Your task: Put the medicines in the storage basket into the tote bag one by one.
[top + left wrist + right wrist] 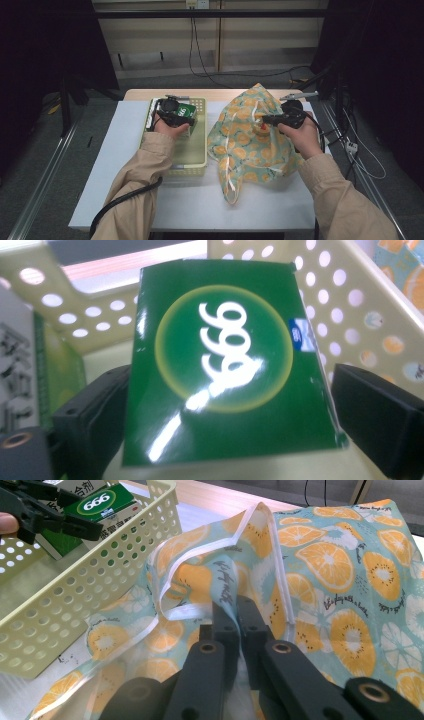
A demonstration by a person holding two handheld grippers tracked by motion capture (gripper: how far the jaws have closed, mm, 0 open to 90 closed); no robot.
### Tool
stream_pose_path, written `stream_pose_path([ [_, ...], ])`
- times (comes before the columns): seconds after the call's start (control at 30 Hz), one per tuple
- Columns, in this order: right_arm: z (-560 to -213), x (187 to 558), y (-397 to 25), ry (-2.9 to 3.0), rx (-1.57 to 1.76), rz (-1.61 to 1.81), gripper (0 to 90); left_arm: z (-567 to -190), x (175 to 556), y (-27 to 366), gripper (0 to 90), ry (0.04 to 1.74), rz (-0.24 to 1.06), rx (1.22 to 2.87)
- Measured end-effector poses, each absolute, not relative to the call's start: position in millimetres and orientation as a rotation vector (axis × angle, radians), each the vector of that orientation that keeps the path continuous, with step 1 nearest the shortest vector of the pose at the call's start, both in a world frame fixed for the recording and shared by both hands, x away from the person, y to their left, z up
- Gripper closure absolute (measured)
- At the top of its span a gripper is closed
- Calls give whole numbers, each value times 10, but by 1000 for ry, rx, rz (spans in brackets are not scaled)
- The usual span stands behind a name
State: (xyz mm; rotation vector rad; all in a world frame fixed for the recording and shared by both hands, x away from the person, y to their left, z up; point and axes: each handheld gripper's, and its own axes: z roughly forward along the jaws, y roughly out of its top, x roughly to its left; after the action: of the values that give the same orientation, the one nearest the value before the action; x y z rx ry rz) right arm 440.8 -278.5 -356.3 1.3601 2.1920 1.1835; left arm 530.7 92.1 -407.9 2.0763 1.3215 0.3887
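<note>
A glossy green box (225, 375) printed with white numerals sits between the jaws of my left gripper (230, 420), which is shut on its two sides. In the high view that gripper (176, 118) holds the green box (187, 111) over the far end of a pale yellow perforated basket (190, 167). A cloth bag (250, 145) with an orange-slice print and white trim lies crumpled to the right of the basket. My right gripper (235, 615) is shut on a fold of the bag (345, 565) near its opening, holding the fabric up.
Another box (82, 487) with printed characters lies in the basket (75, 595) under the green one. The white table top (200, 200) has bare room in front. Cables (200, 55) run over the floor behind, and metal rails flank both sides.
</note>
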Motion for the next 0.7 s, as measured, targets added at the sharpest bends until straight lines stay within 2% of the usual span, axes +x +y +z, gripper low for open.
stream_pose_path([
  [0.1, -3561, 4406, -2791, 2193, 1359, 1183, 898, -4113, 5321, 865, 48, 1328, 418, 2088],
  [0.17, -3561, 4405, -2797, 2192, 1362, 1184, 898, -4129, 5321, 862, 113, 1335, 414, 2079],
  [0.3, -3554, 4401, -2809, 2191, 1359, 1189, 898, -4085, 5296, 853, 160, 1348, 406, 2093],
  [0.7, -3567, 4393, -2823, 2179, 1367, 1197, 898, -3719, 5150, 1026, 168, 1285, 304, 2054],
])
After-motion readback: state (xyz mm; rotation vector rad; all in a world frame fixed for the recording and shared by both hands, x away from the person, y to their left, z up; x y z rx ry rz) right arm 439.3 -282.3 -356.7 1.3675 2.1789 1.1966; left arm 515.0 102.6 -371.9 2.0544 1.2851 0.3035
